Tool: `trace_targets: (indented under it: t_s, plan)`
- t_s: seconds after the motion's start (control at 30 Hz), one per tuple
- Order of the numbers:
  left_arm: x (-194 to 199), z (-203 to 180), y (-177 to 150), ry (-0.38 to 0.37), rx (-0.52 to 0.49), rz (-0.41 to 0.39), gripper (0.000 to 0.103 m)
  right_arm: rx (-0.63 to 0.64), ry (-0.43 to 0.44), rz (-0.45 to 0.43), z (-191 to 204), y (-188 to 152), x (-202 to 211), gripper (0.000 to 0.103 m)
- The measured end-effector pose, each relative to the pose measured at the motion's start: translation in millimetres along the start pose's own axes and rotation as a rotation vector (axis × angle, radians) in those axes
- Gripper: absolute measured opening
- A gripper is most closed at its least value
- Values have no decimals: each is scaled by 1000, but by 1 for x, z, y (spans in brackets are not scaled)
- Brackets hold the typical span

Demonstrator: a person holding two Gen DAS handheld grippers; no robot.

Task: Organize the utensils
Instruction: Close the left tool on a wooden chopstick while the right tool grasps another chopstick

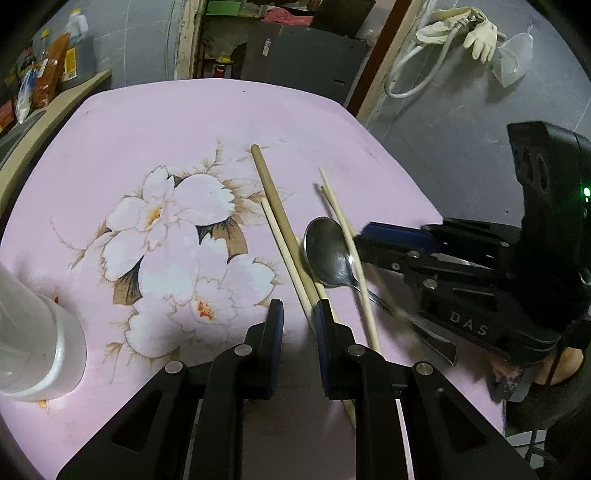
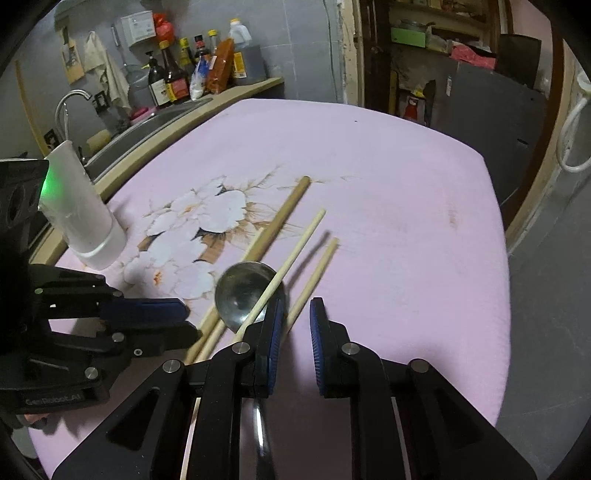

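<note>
On the pink flower-printed table [image 1: 147, 122] lie a metal spoon [image 1: 328, 254] [image 2: 243, 291], a thick wooden stick [image 1: 269, 192] [image 2: 284, 214] and several thin chopsticks. One chopstick [image 2: 295, 243] rests across the spoon's bowl. Another chopstick [image 2: 317, 269] runs into the gap of my right gripper [image 2: 295, 321] [image 1: 360, 245], close to its left pad; the jaws stand narrowly apart and do not press it. My left gripper [image 1: 298, 317] [image 2: 192, 325] hovers low with a small bare gap. The thick stick and a chopstick [image 1: 284, 251] pass under its right finger. A white cup [image 1: 37, 332] [image 2: 85, 214] stands at the left.
A sink with a tap [image 2: 74, 99] and several bottles [image 2: 173, 77] line the counter behind the table's left edge. The table's right edge drops to grey floor [image 2: 546, 295]. Gloves and a hose [image 1: 476, 33] lie beyond the far right corner.
</note>
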State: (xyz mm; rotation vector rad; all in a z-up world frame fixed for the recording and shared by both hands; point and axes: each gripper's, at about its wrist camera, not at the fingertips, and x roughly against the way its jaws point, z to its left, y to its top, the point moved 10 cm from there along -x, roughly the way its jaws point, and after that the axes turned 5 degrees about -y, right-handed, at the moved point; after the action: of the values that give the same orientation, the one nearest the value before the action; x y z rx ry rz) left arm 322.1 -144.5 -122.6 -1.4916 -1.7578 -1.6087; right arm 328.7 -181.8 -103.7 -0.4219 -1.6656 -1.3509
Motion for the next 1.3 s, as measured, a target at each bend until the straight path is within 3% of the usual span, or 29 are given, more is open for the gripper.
trace_targets:
  t_s: [0.23, 0.43, 0.7, 0.9, 1.07, 1.3]
  plan:
    - [-3, 6, 4, 52, 3, 13, 15, -3, -27, 2, -17, -10, 10, 11]
    - [-8, 3, 10, 36, 11, 13, 15, -20, -24, -1, -22, -13, 12, 11]
    - [-18, -3, 16, 78, -23, 24, 14, -8, -38, -5, -25, -15, 16, 11]
    - [-25, 0, 25, 74, 12, 61, 14, -13, -61, 36, -23, -9, 5, 12]
    - [-19, 2, 17, 43, 34, 72, 11, -168, 2, 101, -34, -10, 4, 12]
    - [-9, 0, 5, 46, 8, 95, 6, -252, -15, 150, -35, -15, 6, 13]
